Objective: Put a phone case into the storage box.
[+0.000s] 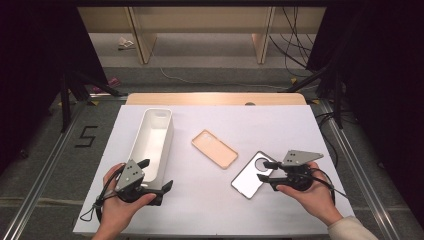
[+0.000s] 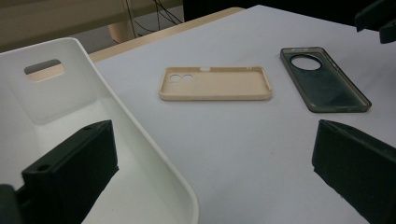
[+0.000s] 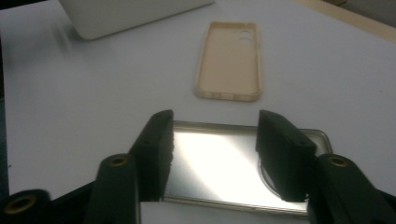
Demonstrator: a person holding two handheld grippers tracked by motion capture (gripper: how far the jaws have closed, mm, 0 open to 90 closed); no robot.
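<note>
- You work at a table (image 1: 210,210) covered in white, with bare floor, cables and wooden furniture legs across the top of the high view.
- The dark translucent phone case (image 1: 252,175) lies flat at lower right of the high view, its round camera hole toward the upper right.
- Your right gripper (image 1: 269,174) reaches over that case from the right; in the right gripper view its jaws stand half apart above the case (image 3: 219,163), and you cannot tell if they touch it.
- The beige phone case (image 1: 214,148) lies near the frame's centre, apart from the dark one.
- The white bin (image 1: 152,142) sits left of centre.
- Your left gripper (image 1: 157,176) has its jaws wide apart, straddling the bin's near wall (image 2: 154,154), gripping nothing.
</note>
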